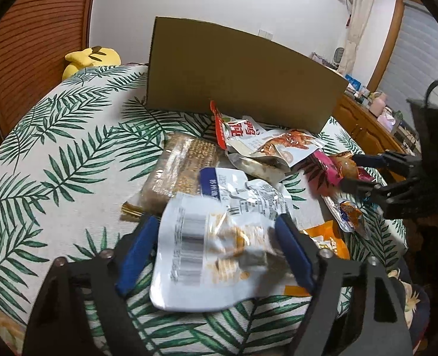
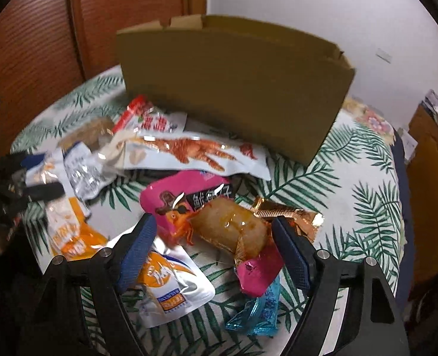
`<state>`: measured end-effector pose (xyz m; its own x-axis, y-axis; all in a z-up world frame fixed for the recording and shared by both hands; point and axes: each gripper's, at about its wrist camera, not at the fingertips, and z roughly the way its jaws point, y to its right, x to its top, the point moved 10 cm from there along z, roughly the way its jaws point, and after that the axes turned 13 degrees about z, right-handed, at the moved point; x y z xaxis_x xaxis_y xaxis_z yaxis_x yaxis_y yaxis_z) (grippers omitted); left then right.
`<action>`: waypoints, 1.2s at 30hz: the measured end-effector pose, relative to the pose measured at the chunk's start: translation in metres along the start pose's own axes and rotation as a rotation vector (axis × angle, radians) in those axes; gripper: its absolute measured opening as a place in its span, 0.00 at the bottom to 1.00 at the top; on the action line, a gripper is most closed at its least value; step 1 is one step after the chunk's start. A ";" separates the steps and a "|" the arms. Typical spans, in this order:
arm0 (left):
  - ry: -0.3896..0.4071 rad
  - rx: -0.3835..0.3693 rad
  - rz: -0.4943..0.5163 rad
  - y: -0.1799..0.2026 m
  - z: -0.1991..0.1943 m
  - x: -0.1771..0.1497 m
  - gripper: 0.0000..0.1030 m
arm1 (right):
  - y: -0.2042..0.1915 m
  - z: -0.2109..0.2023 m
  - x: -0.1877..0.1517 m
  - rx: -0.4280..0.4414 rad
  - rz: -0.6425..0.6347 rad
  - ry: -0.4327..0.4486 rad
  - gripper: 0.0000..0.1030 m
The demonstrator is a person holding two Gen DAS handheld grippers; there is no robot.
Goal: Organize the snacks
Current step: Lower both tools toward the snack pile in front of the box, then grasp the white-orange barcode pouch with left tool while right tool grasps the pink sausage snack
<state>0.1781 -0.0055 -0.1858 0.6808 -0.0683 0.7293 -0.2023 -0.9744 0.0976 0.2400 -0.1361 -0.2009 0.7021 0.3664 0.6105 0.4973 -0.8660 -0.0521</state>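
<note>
Several snack packets lie on a leaf-print tablecloth [image 1: 55,154] in front of an open cardboard box [image 1: 242,74], which also shows in the right wrist view [image 2: 233,83]. My left gripper [image 1: 216,231] is open, its blue pads either side of a white cracker packet [image 1: 207,252]. My right gripper [image 2: 213,231] is open around a clear-wrapped brown snack [image 2: 230,228] lying on a pink packet [image 2: 183,190]; it also shows in the left wrist view [image 1: 352,172]. The left gripper shows at the left edge of the right wrist view [image 2: 26,184].
A white chicken-feet packet [image 2: 195,151], a brown cereal bar pack [image 1: 183,166], orange packets [image 2: 70,231], a white-orange pouch [image 2: 171,284] and a blue wrapper [image 2: 260,308] lie around. A yellow plush [image 1: 91,59] sits at the far left. A wooden cabinet [image 1: 364,124] stands right.
</note>
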 end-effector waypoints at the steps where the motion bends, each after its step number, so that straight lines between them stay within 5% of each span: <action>1: 0.001 0.000 -0.001 -0.001 -0.001 0.000 0.72 | 0.001 0.004 -0.003 -0.003 -0.006 -0.012 0.81; 25: -0.056 -0.082 0.031 -0.007 -0.025 -0.013 0.75 | -0.001 0.015 -0.016 -0.057 -0.104 -0.063 0.79; 31: -0.027 -0.068 0.123 0.003 -0.036 -0.007 0.76 | -0.003 0.016 -0.012 -0.060 -0.116 -0.059 0.78; 36: -0.028 -0.109 0.325 0.022 -0.047 0.004 0.77 | -0.003 0.014 -0.011 -0.059 -0.119 -0.054 0.75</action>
<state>0.1431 -0.0168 -0.1494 0.5866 -0.3790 0.7157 -0.4851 -0.8721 -0.0643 0.2378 -0.1331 -0.2185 0.6673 0.4842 0.5659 0.5488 -0.8334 0.0659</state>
